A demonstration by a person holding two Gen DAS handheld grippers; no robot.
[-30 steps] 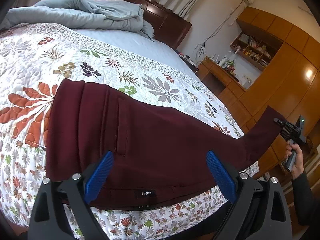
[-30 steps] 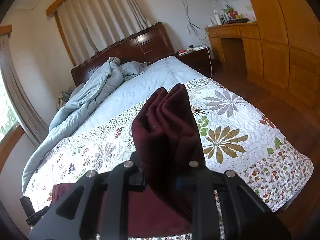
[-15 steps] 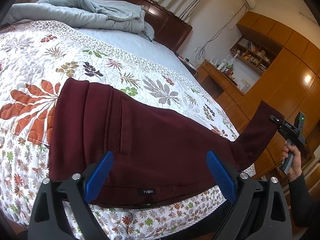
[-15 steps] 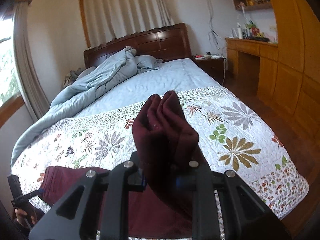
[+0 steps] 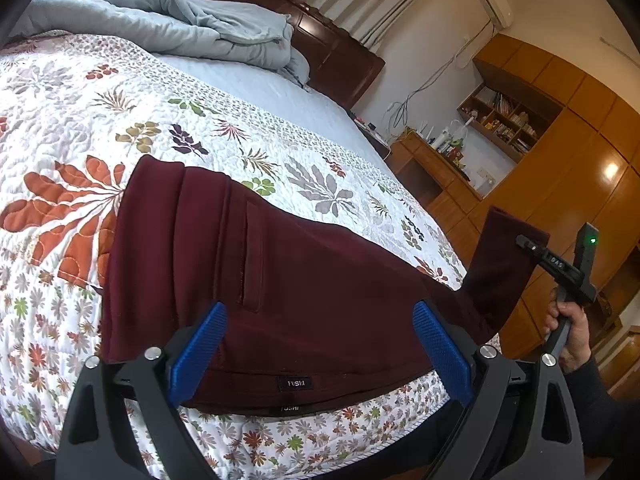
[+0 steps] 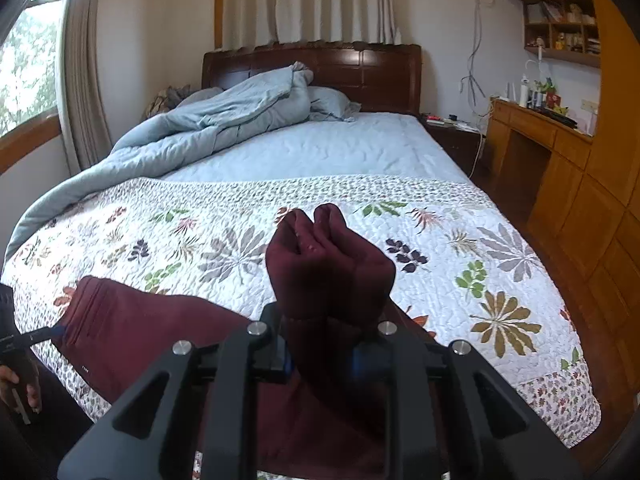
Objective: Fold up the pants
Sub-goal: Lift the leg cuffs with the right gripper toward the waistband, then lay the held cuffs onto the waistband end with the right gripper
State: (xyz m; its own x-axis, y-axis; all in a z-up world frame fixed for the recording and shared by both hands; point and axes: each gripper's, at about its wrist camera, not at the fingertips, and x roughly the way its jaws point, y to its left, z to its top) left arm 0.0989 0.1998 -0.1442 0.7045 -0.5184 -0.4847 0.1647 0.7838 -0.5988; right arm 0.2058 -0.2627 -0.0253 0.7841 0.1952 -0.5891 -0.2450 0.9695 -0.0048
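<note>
Dark maroon pants (image 5: 288,280) lie on the floral quilt (image 5: 80,128), folded lengthwise, waistband with a small label near the bed's front edge. My left gripper (image 5: 320,356) is open, its blue pads (image 5: 196,352) just above the waist end. My right gripper (image 6: 320,356) is shut on the bunched leg cuffs (image 6: 328,264) and holds them lifted off the bed. In the left wrist view the raised cuff end (image 5: 500,264) hangs from the right gripper (image 5: 532,246) past the bed's right edge.
A rumpled blue duvet (image 6: 208,128) and dark wooden headboard (image 6: 360,68) are at the far end. A wooden desk and wardrobe (image 6: 580,168) line the right wall. The bedside table (image 6: 452,132) holds small items.
My right gripper has lifted the cuffs higher and swung them over toward the bed. The left gripper has shifted slightly, still open over the waistband.
</note>
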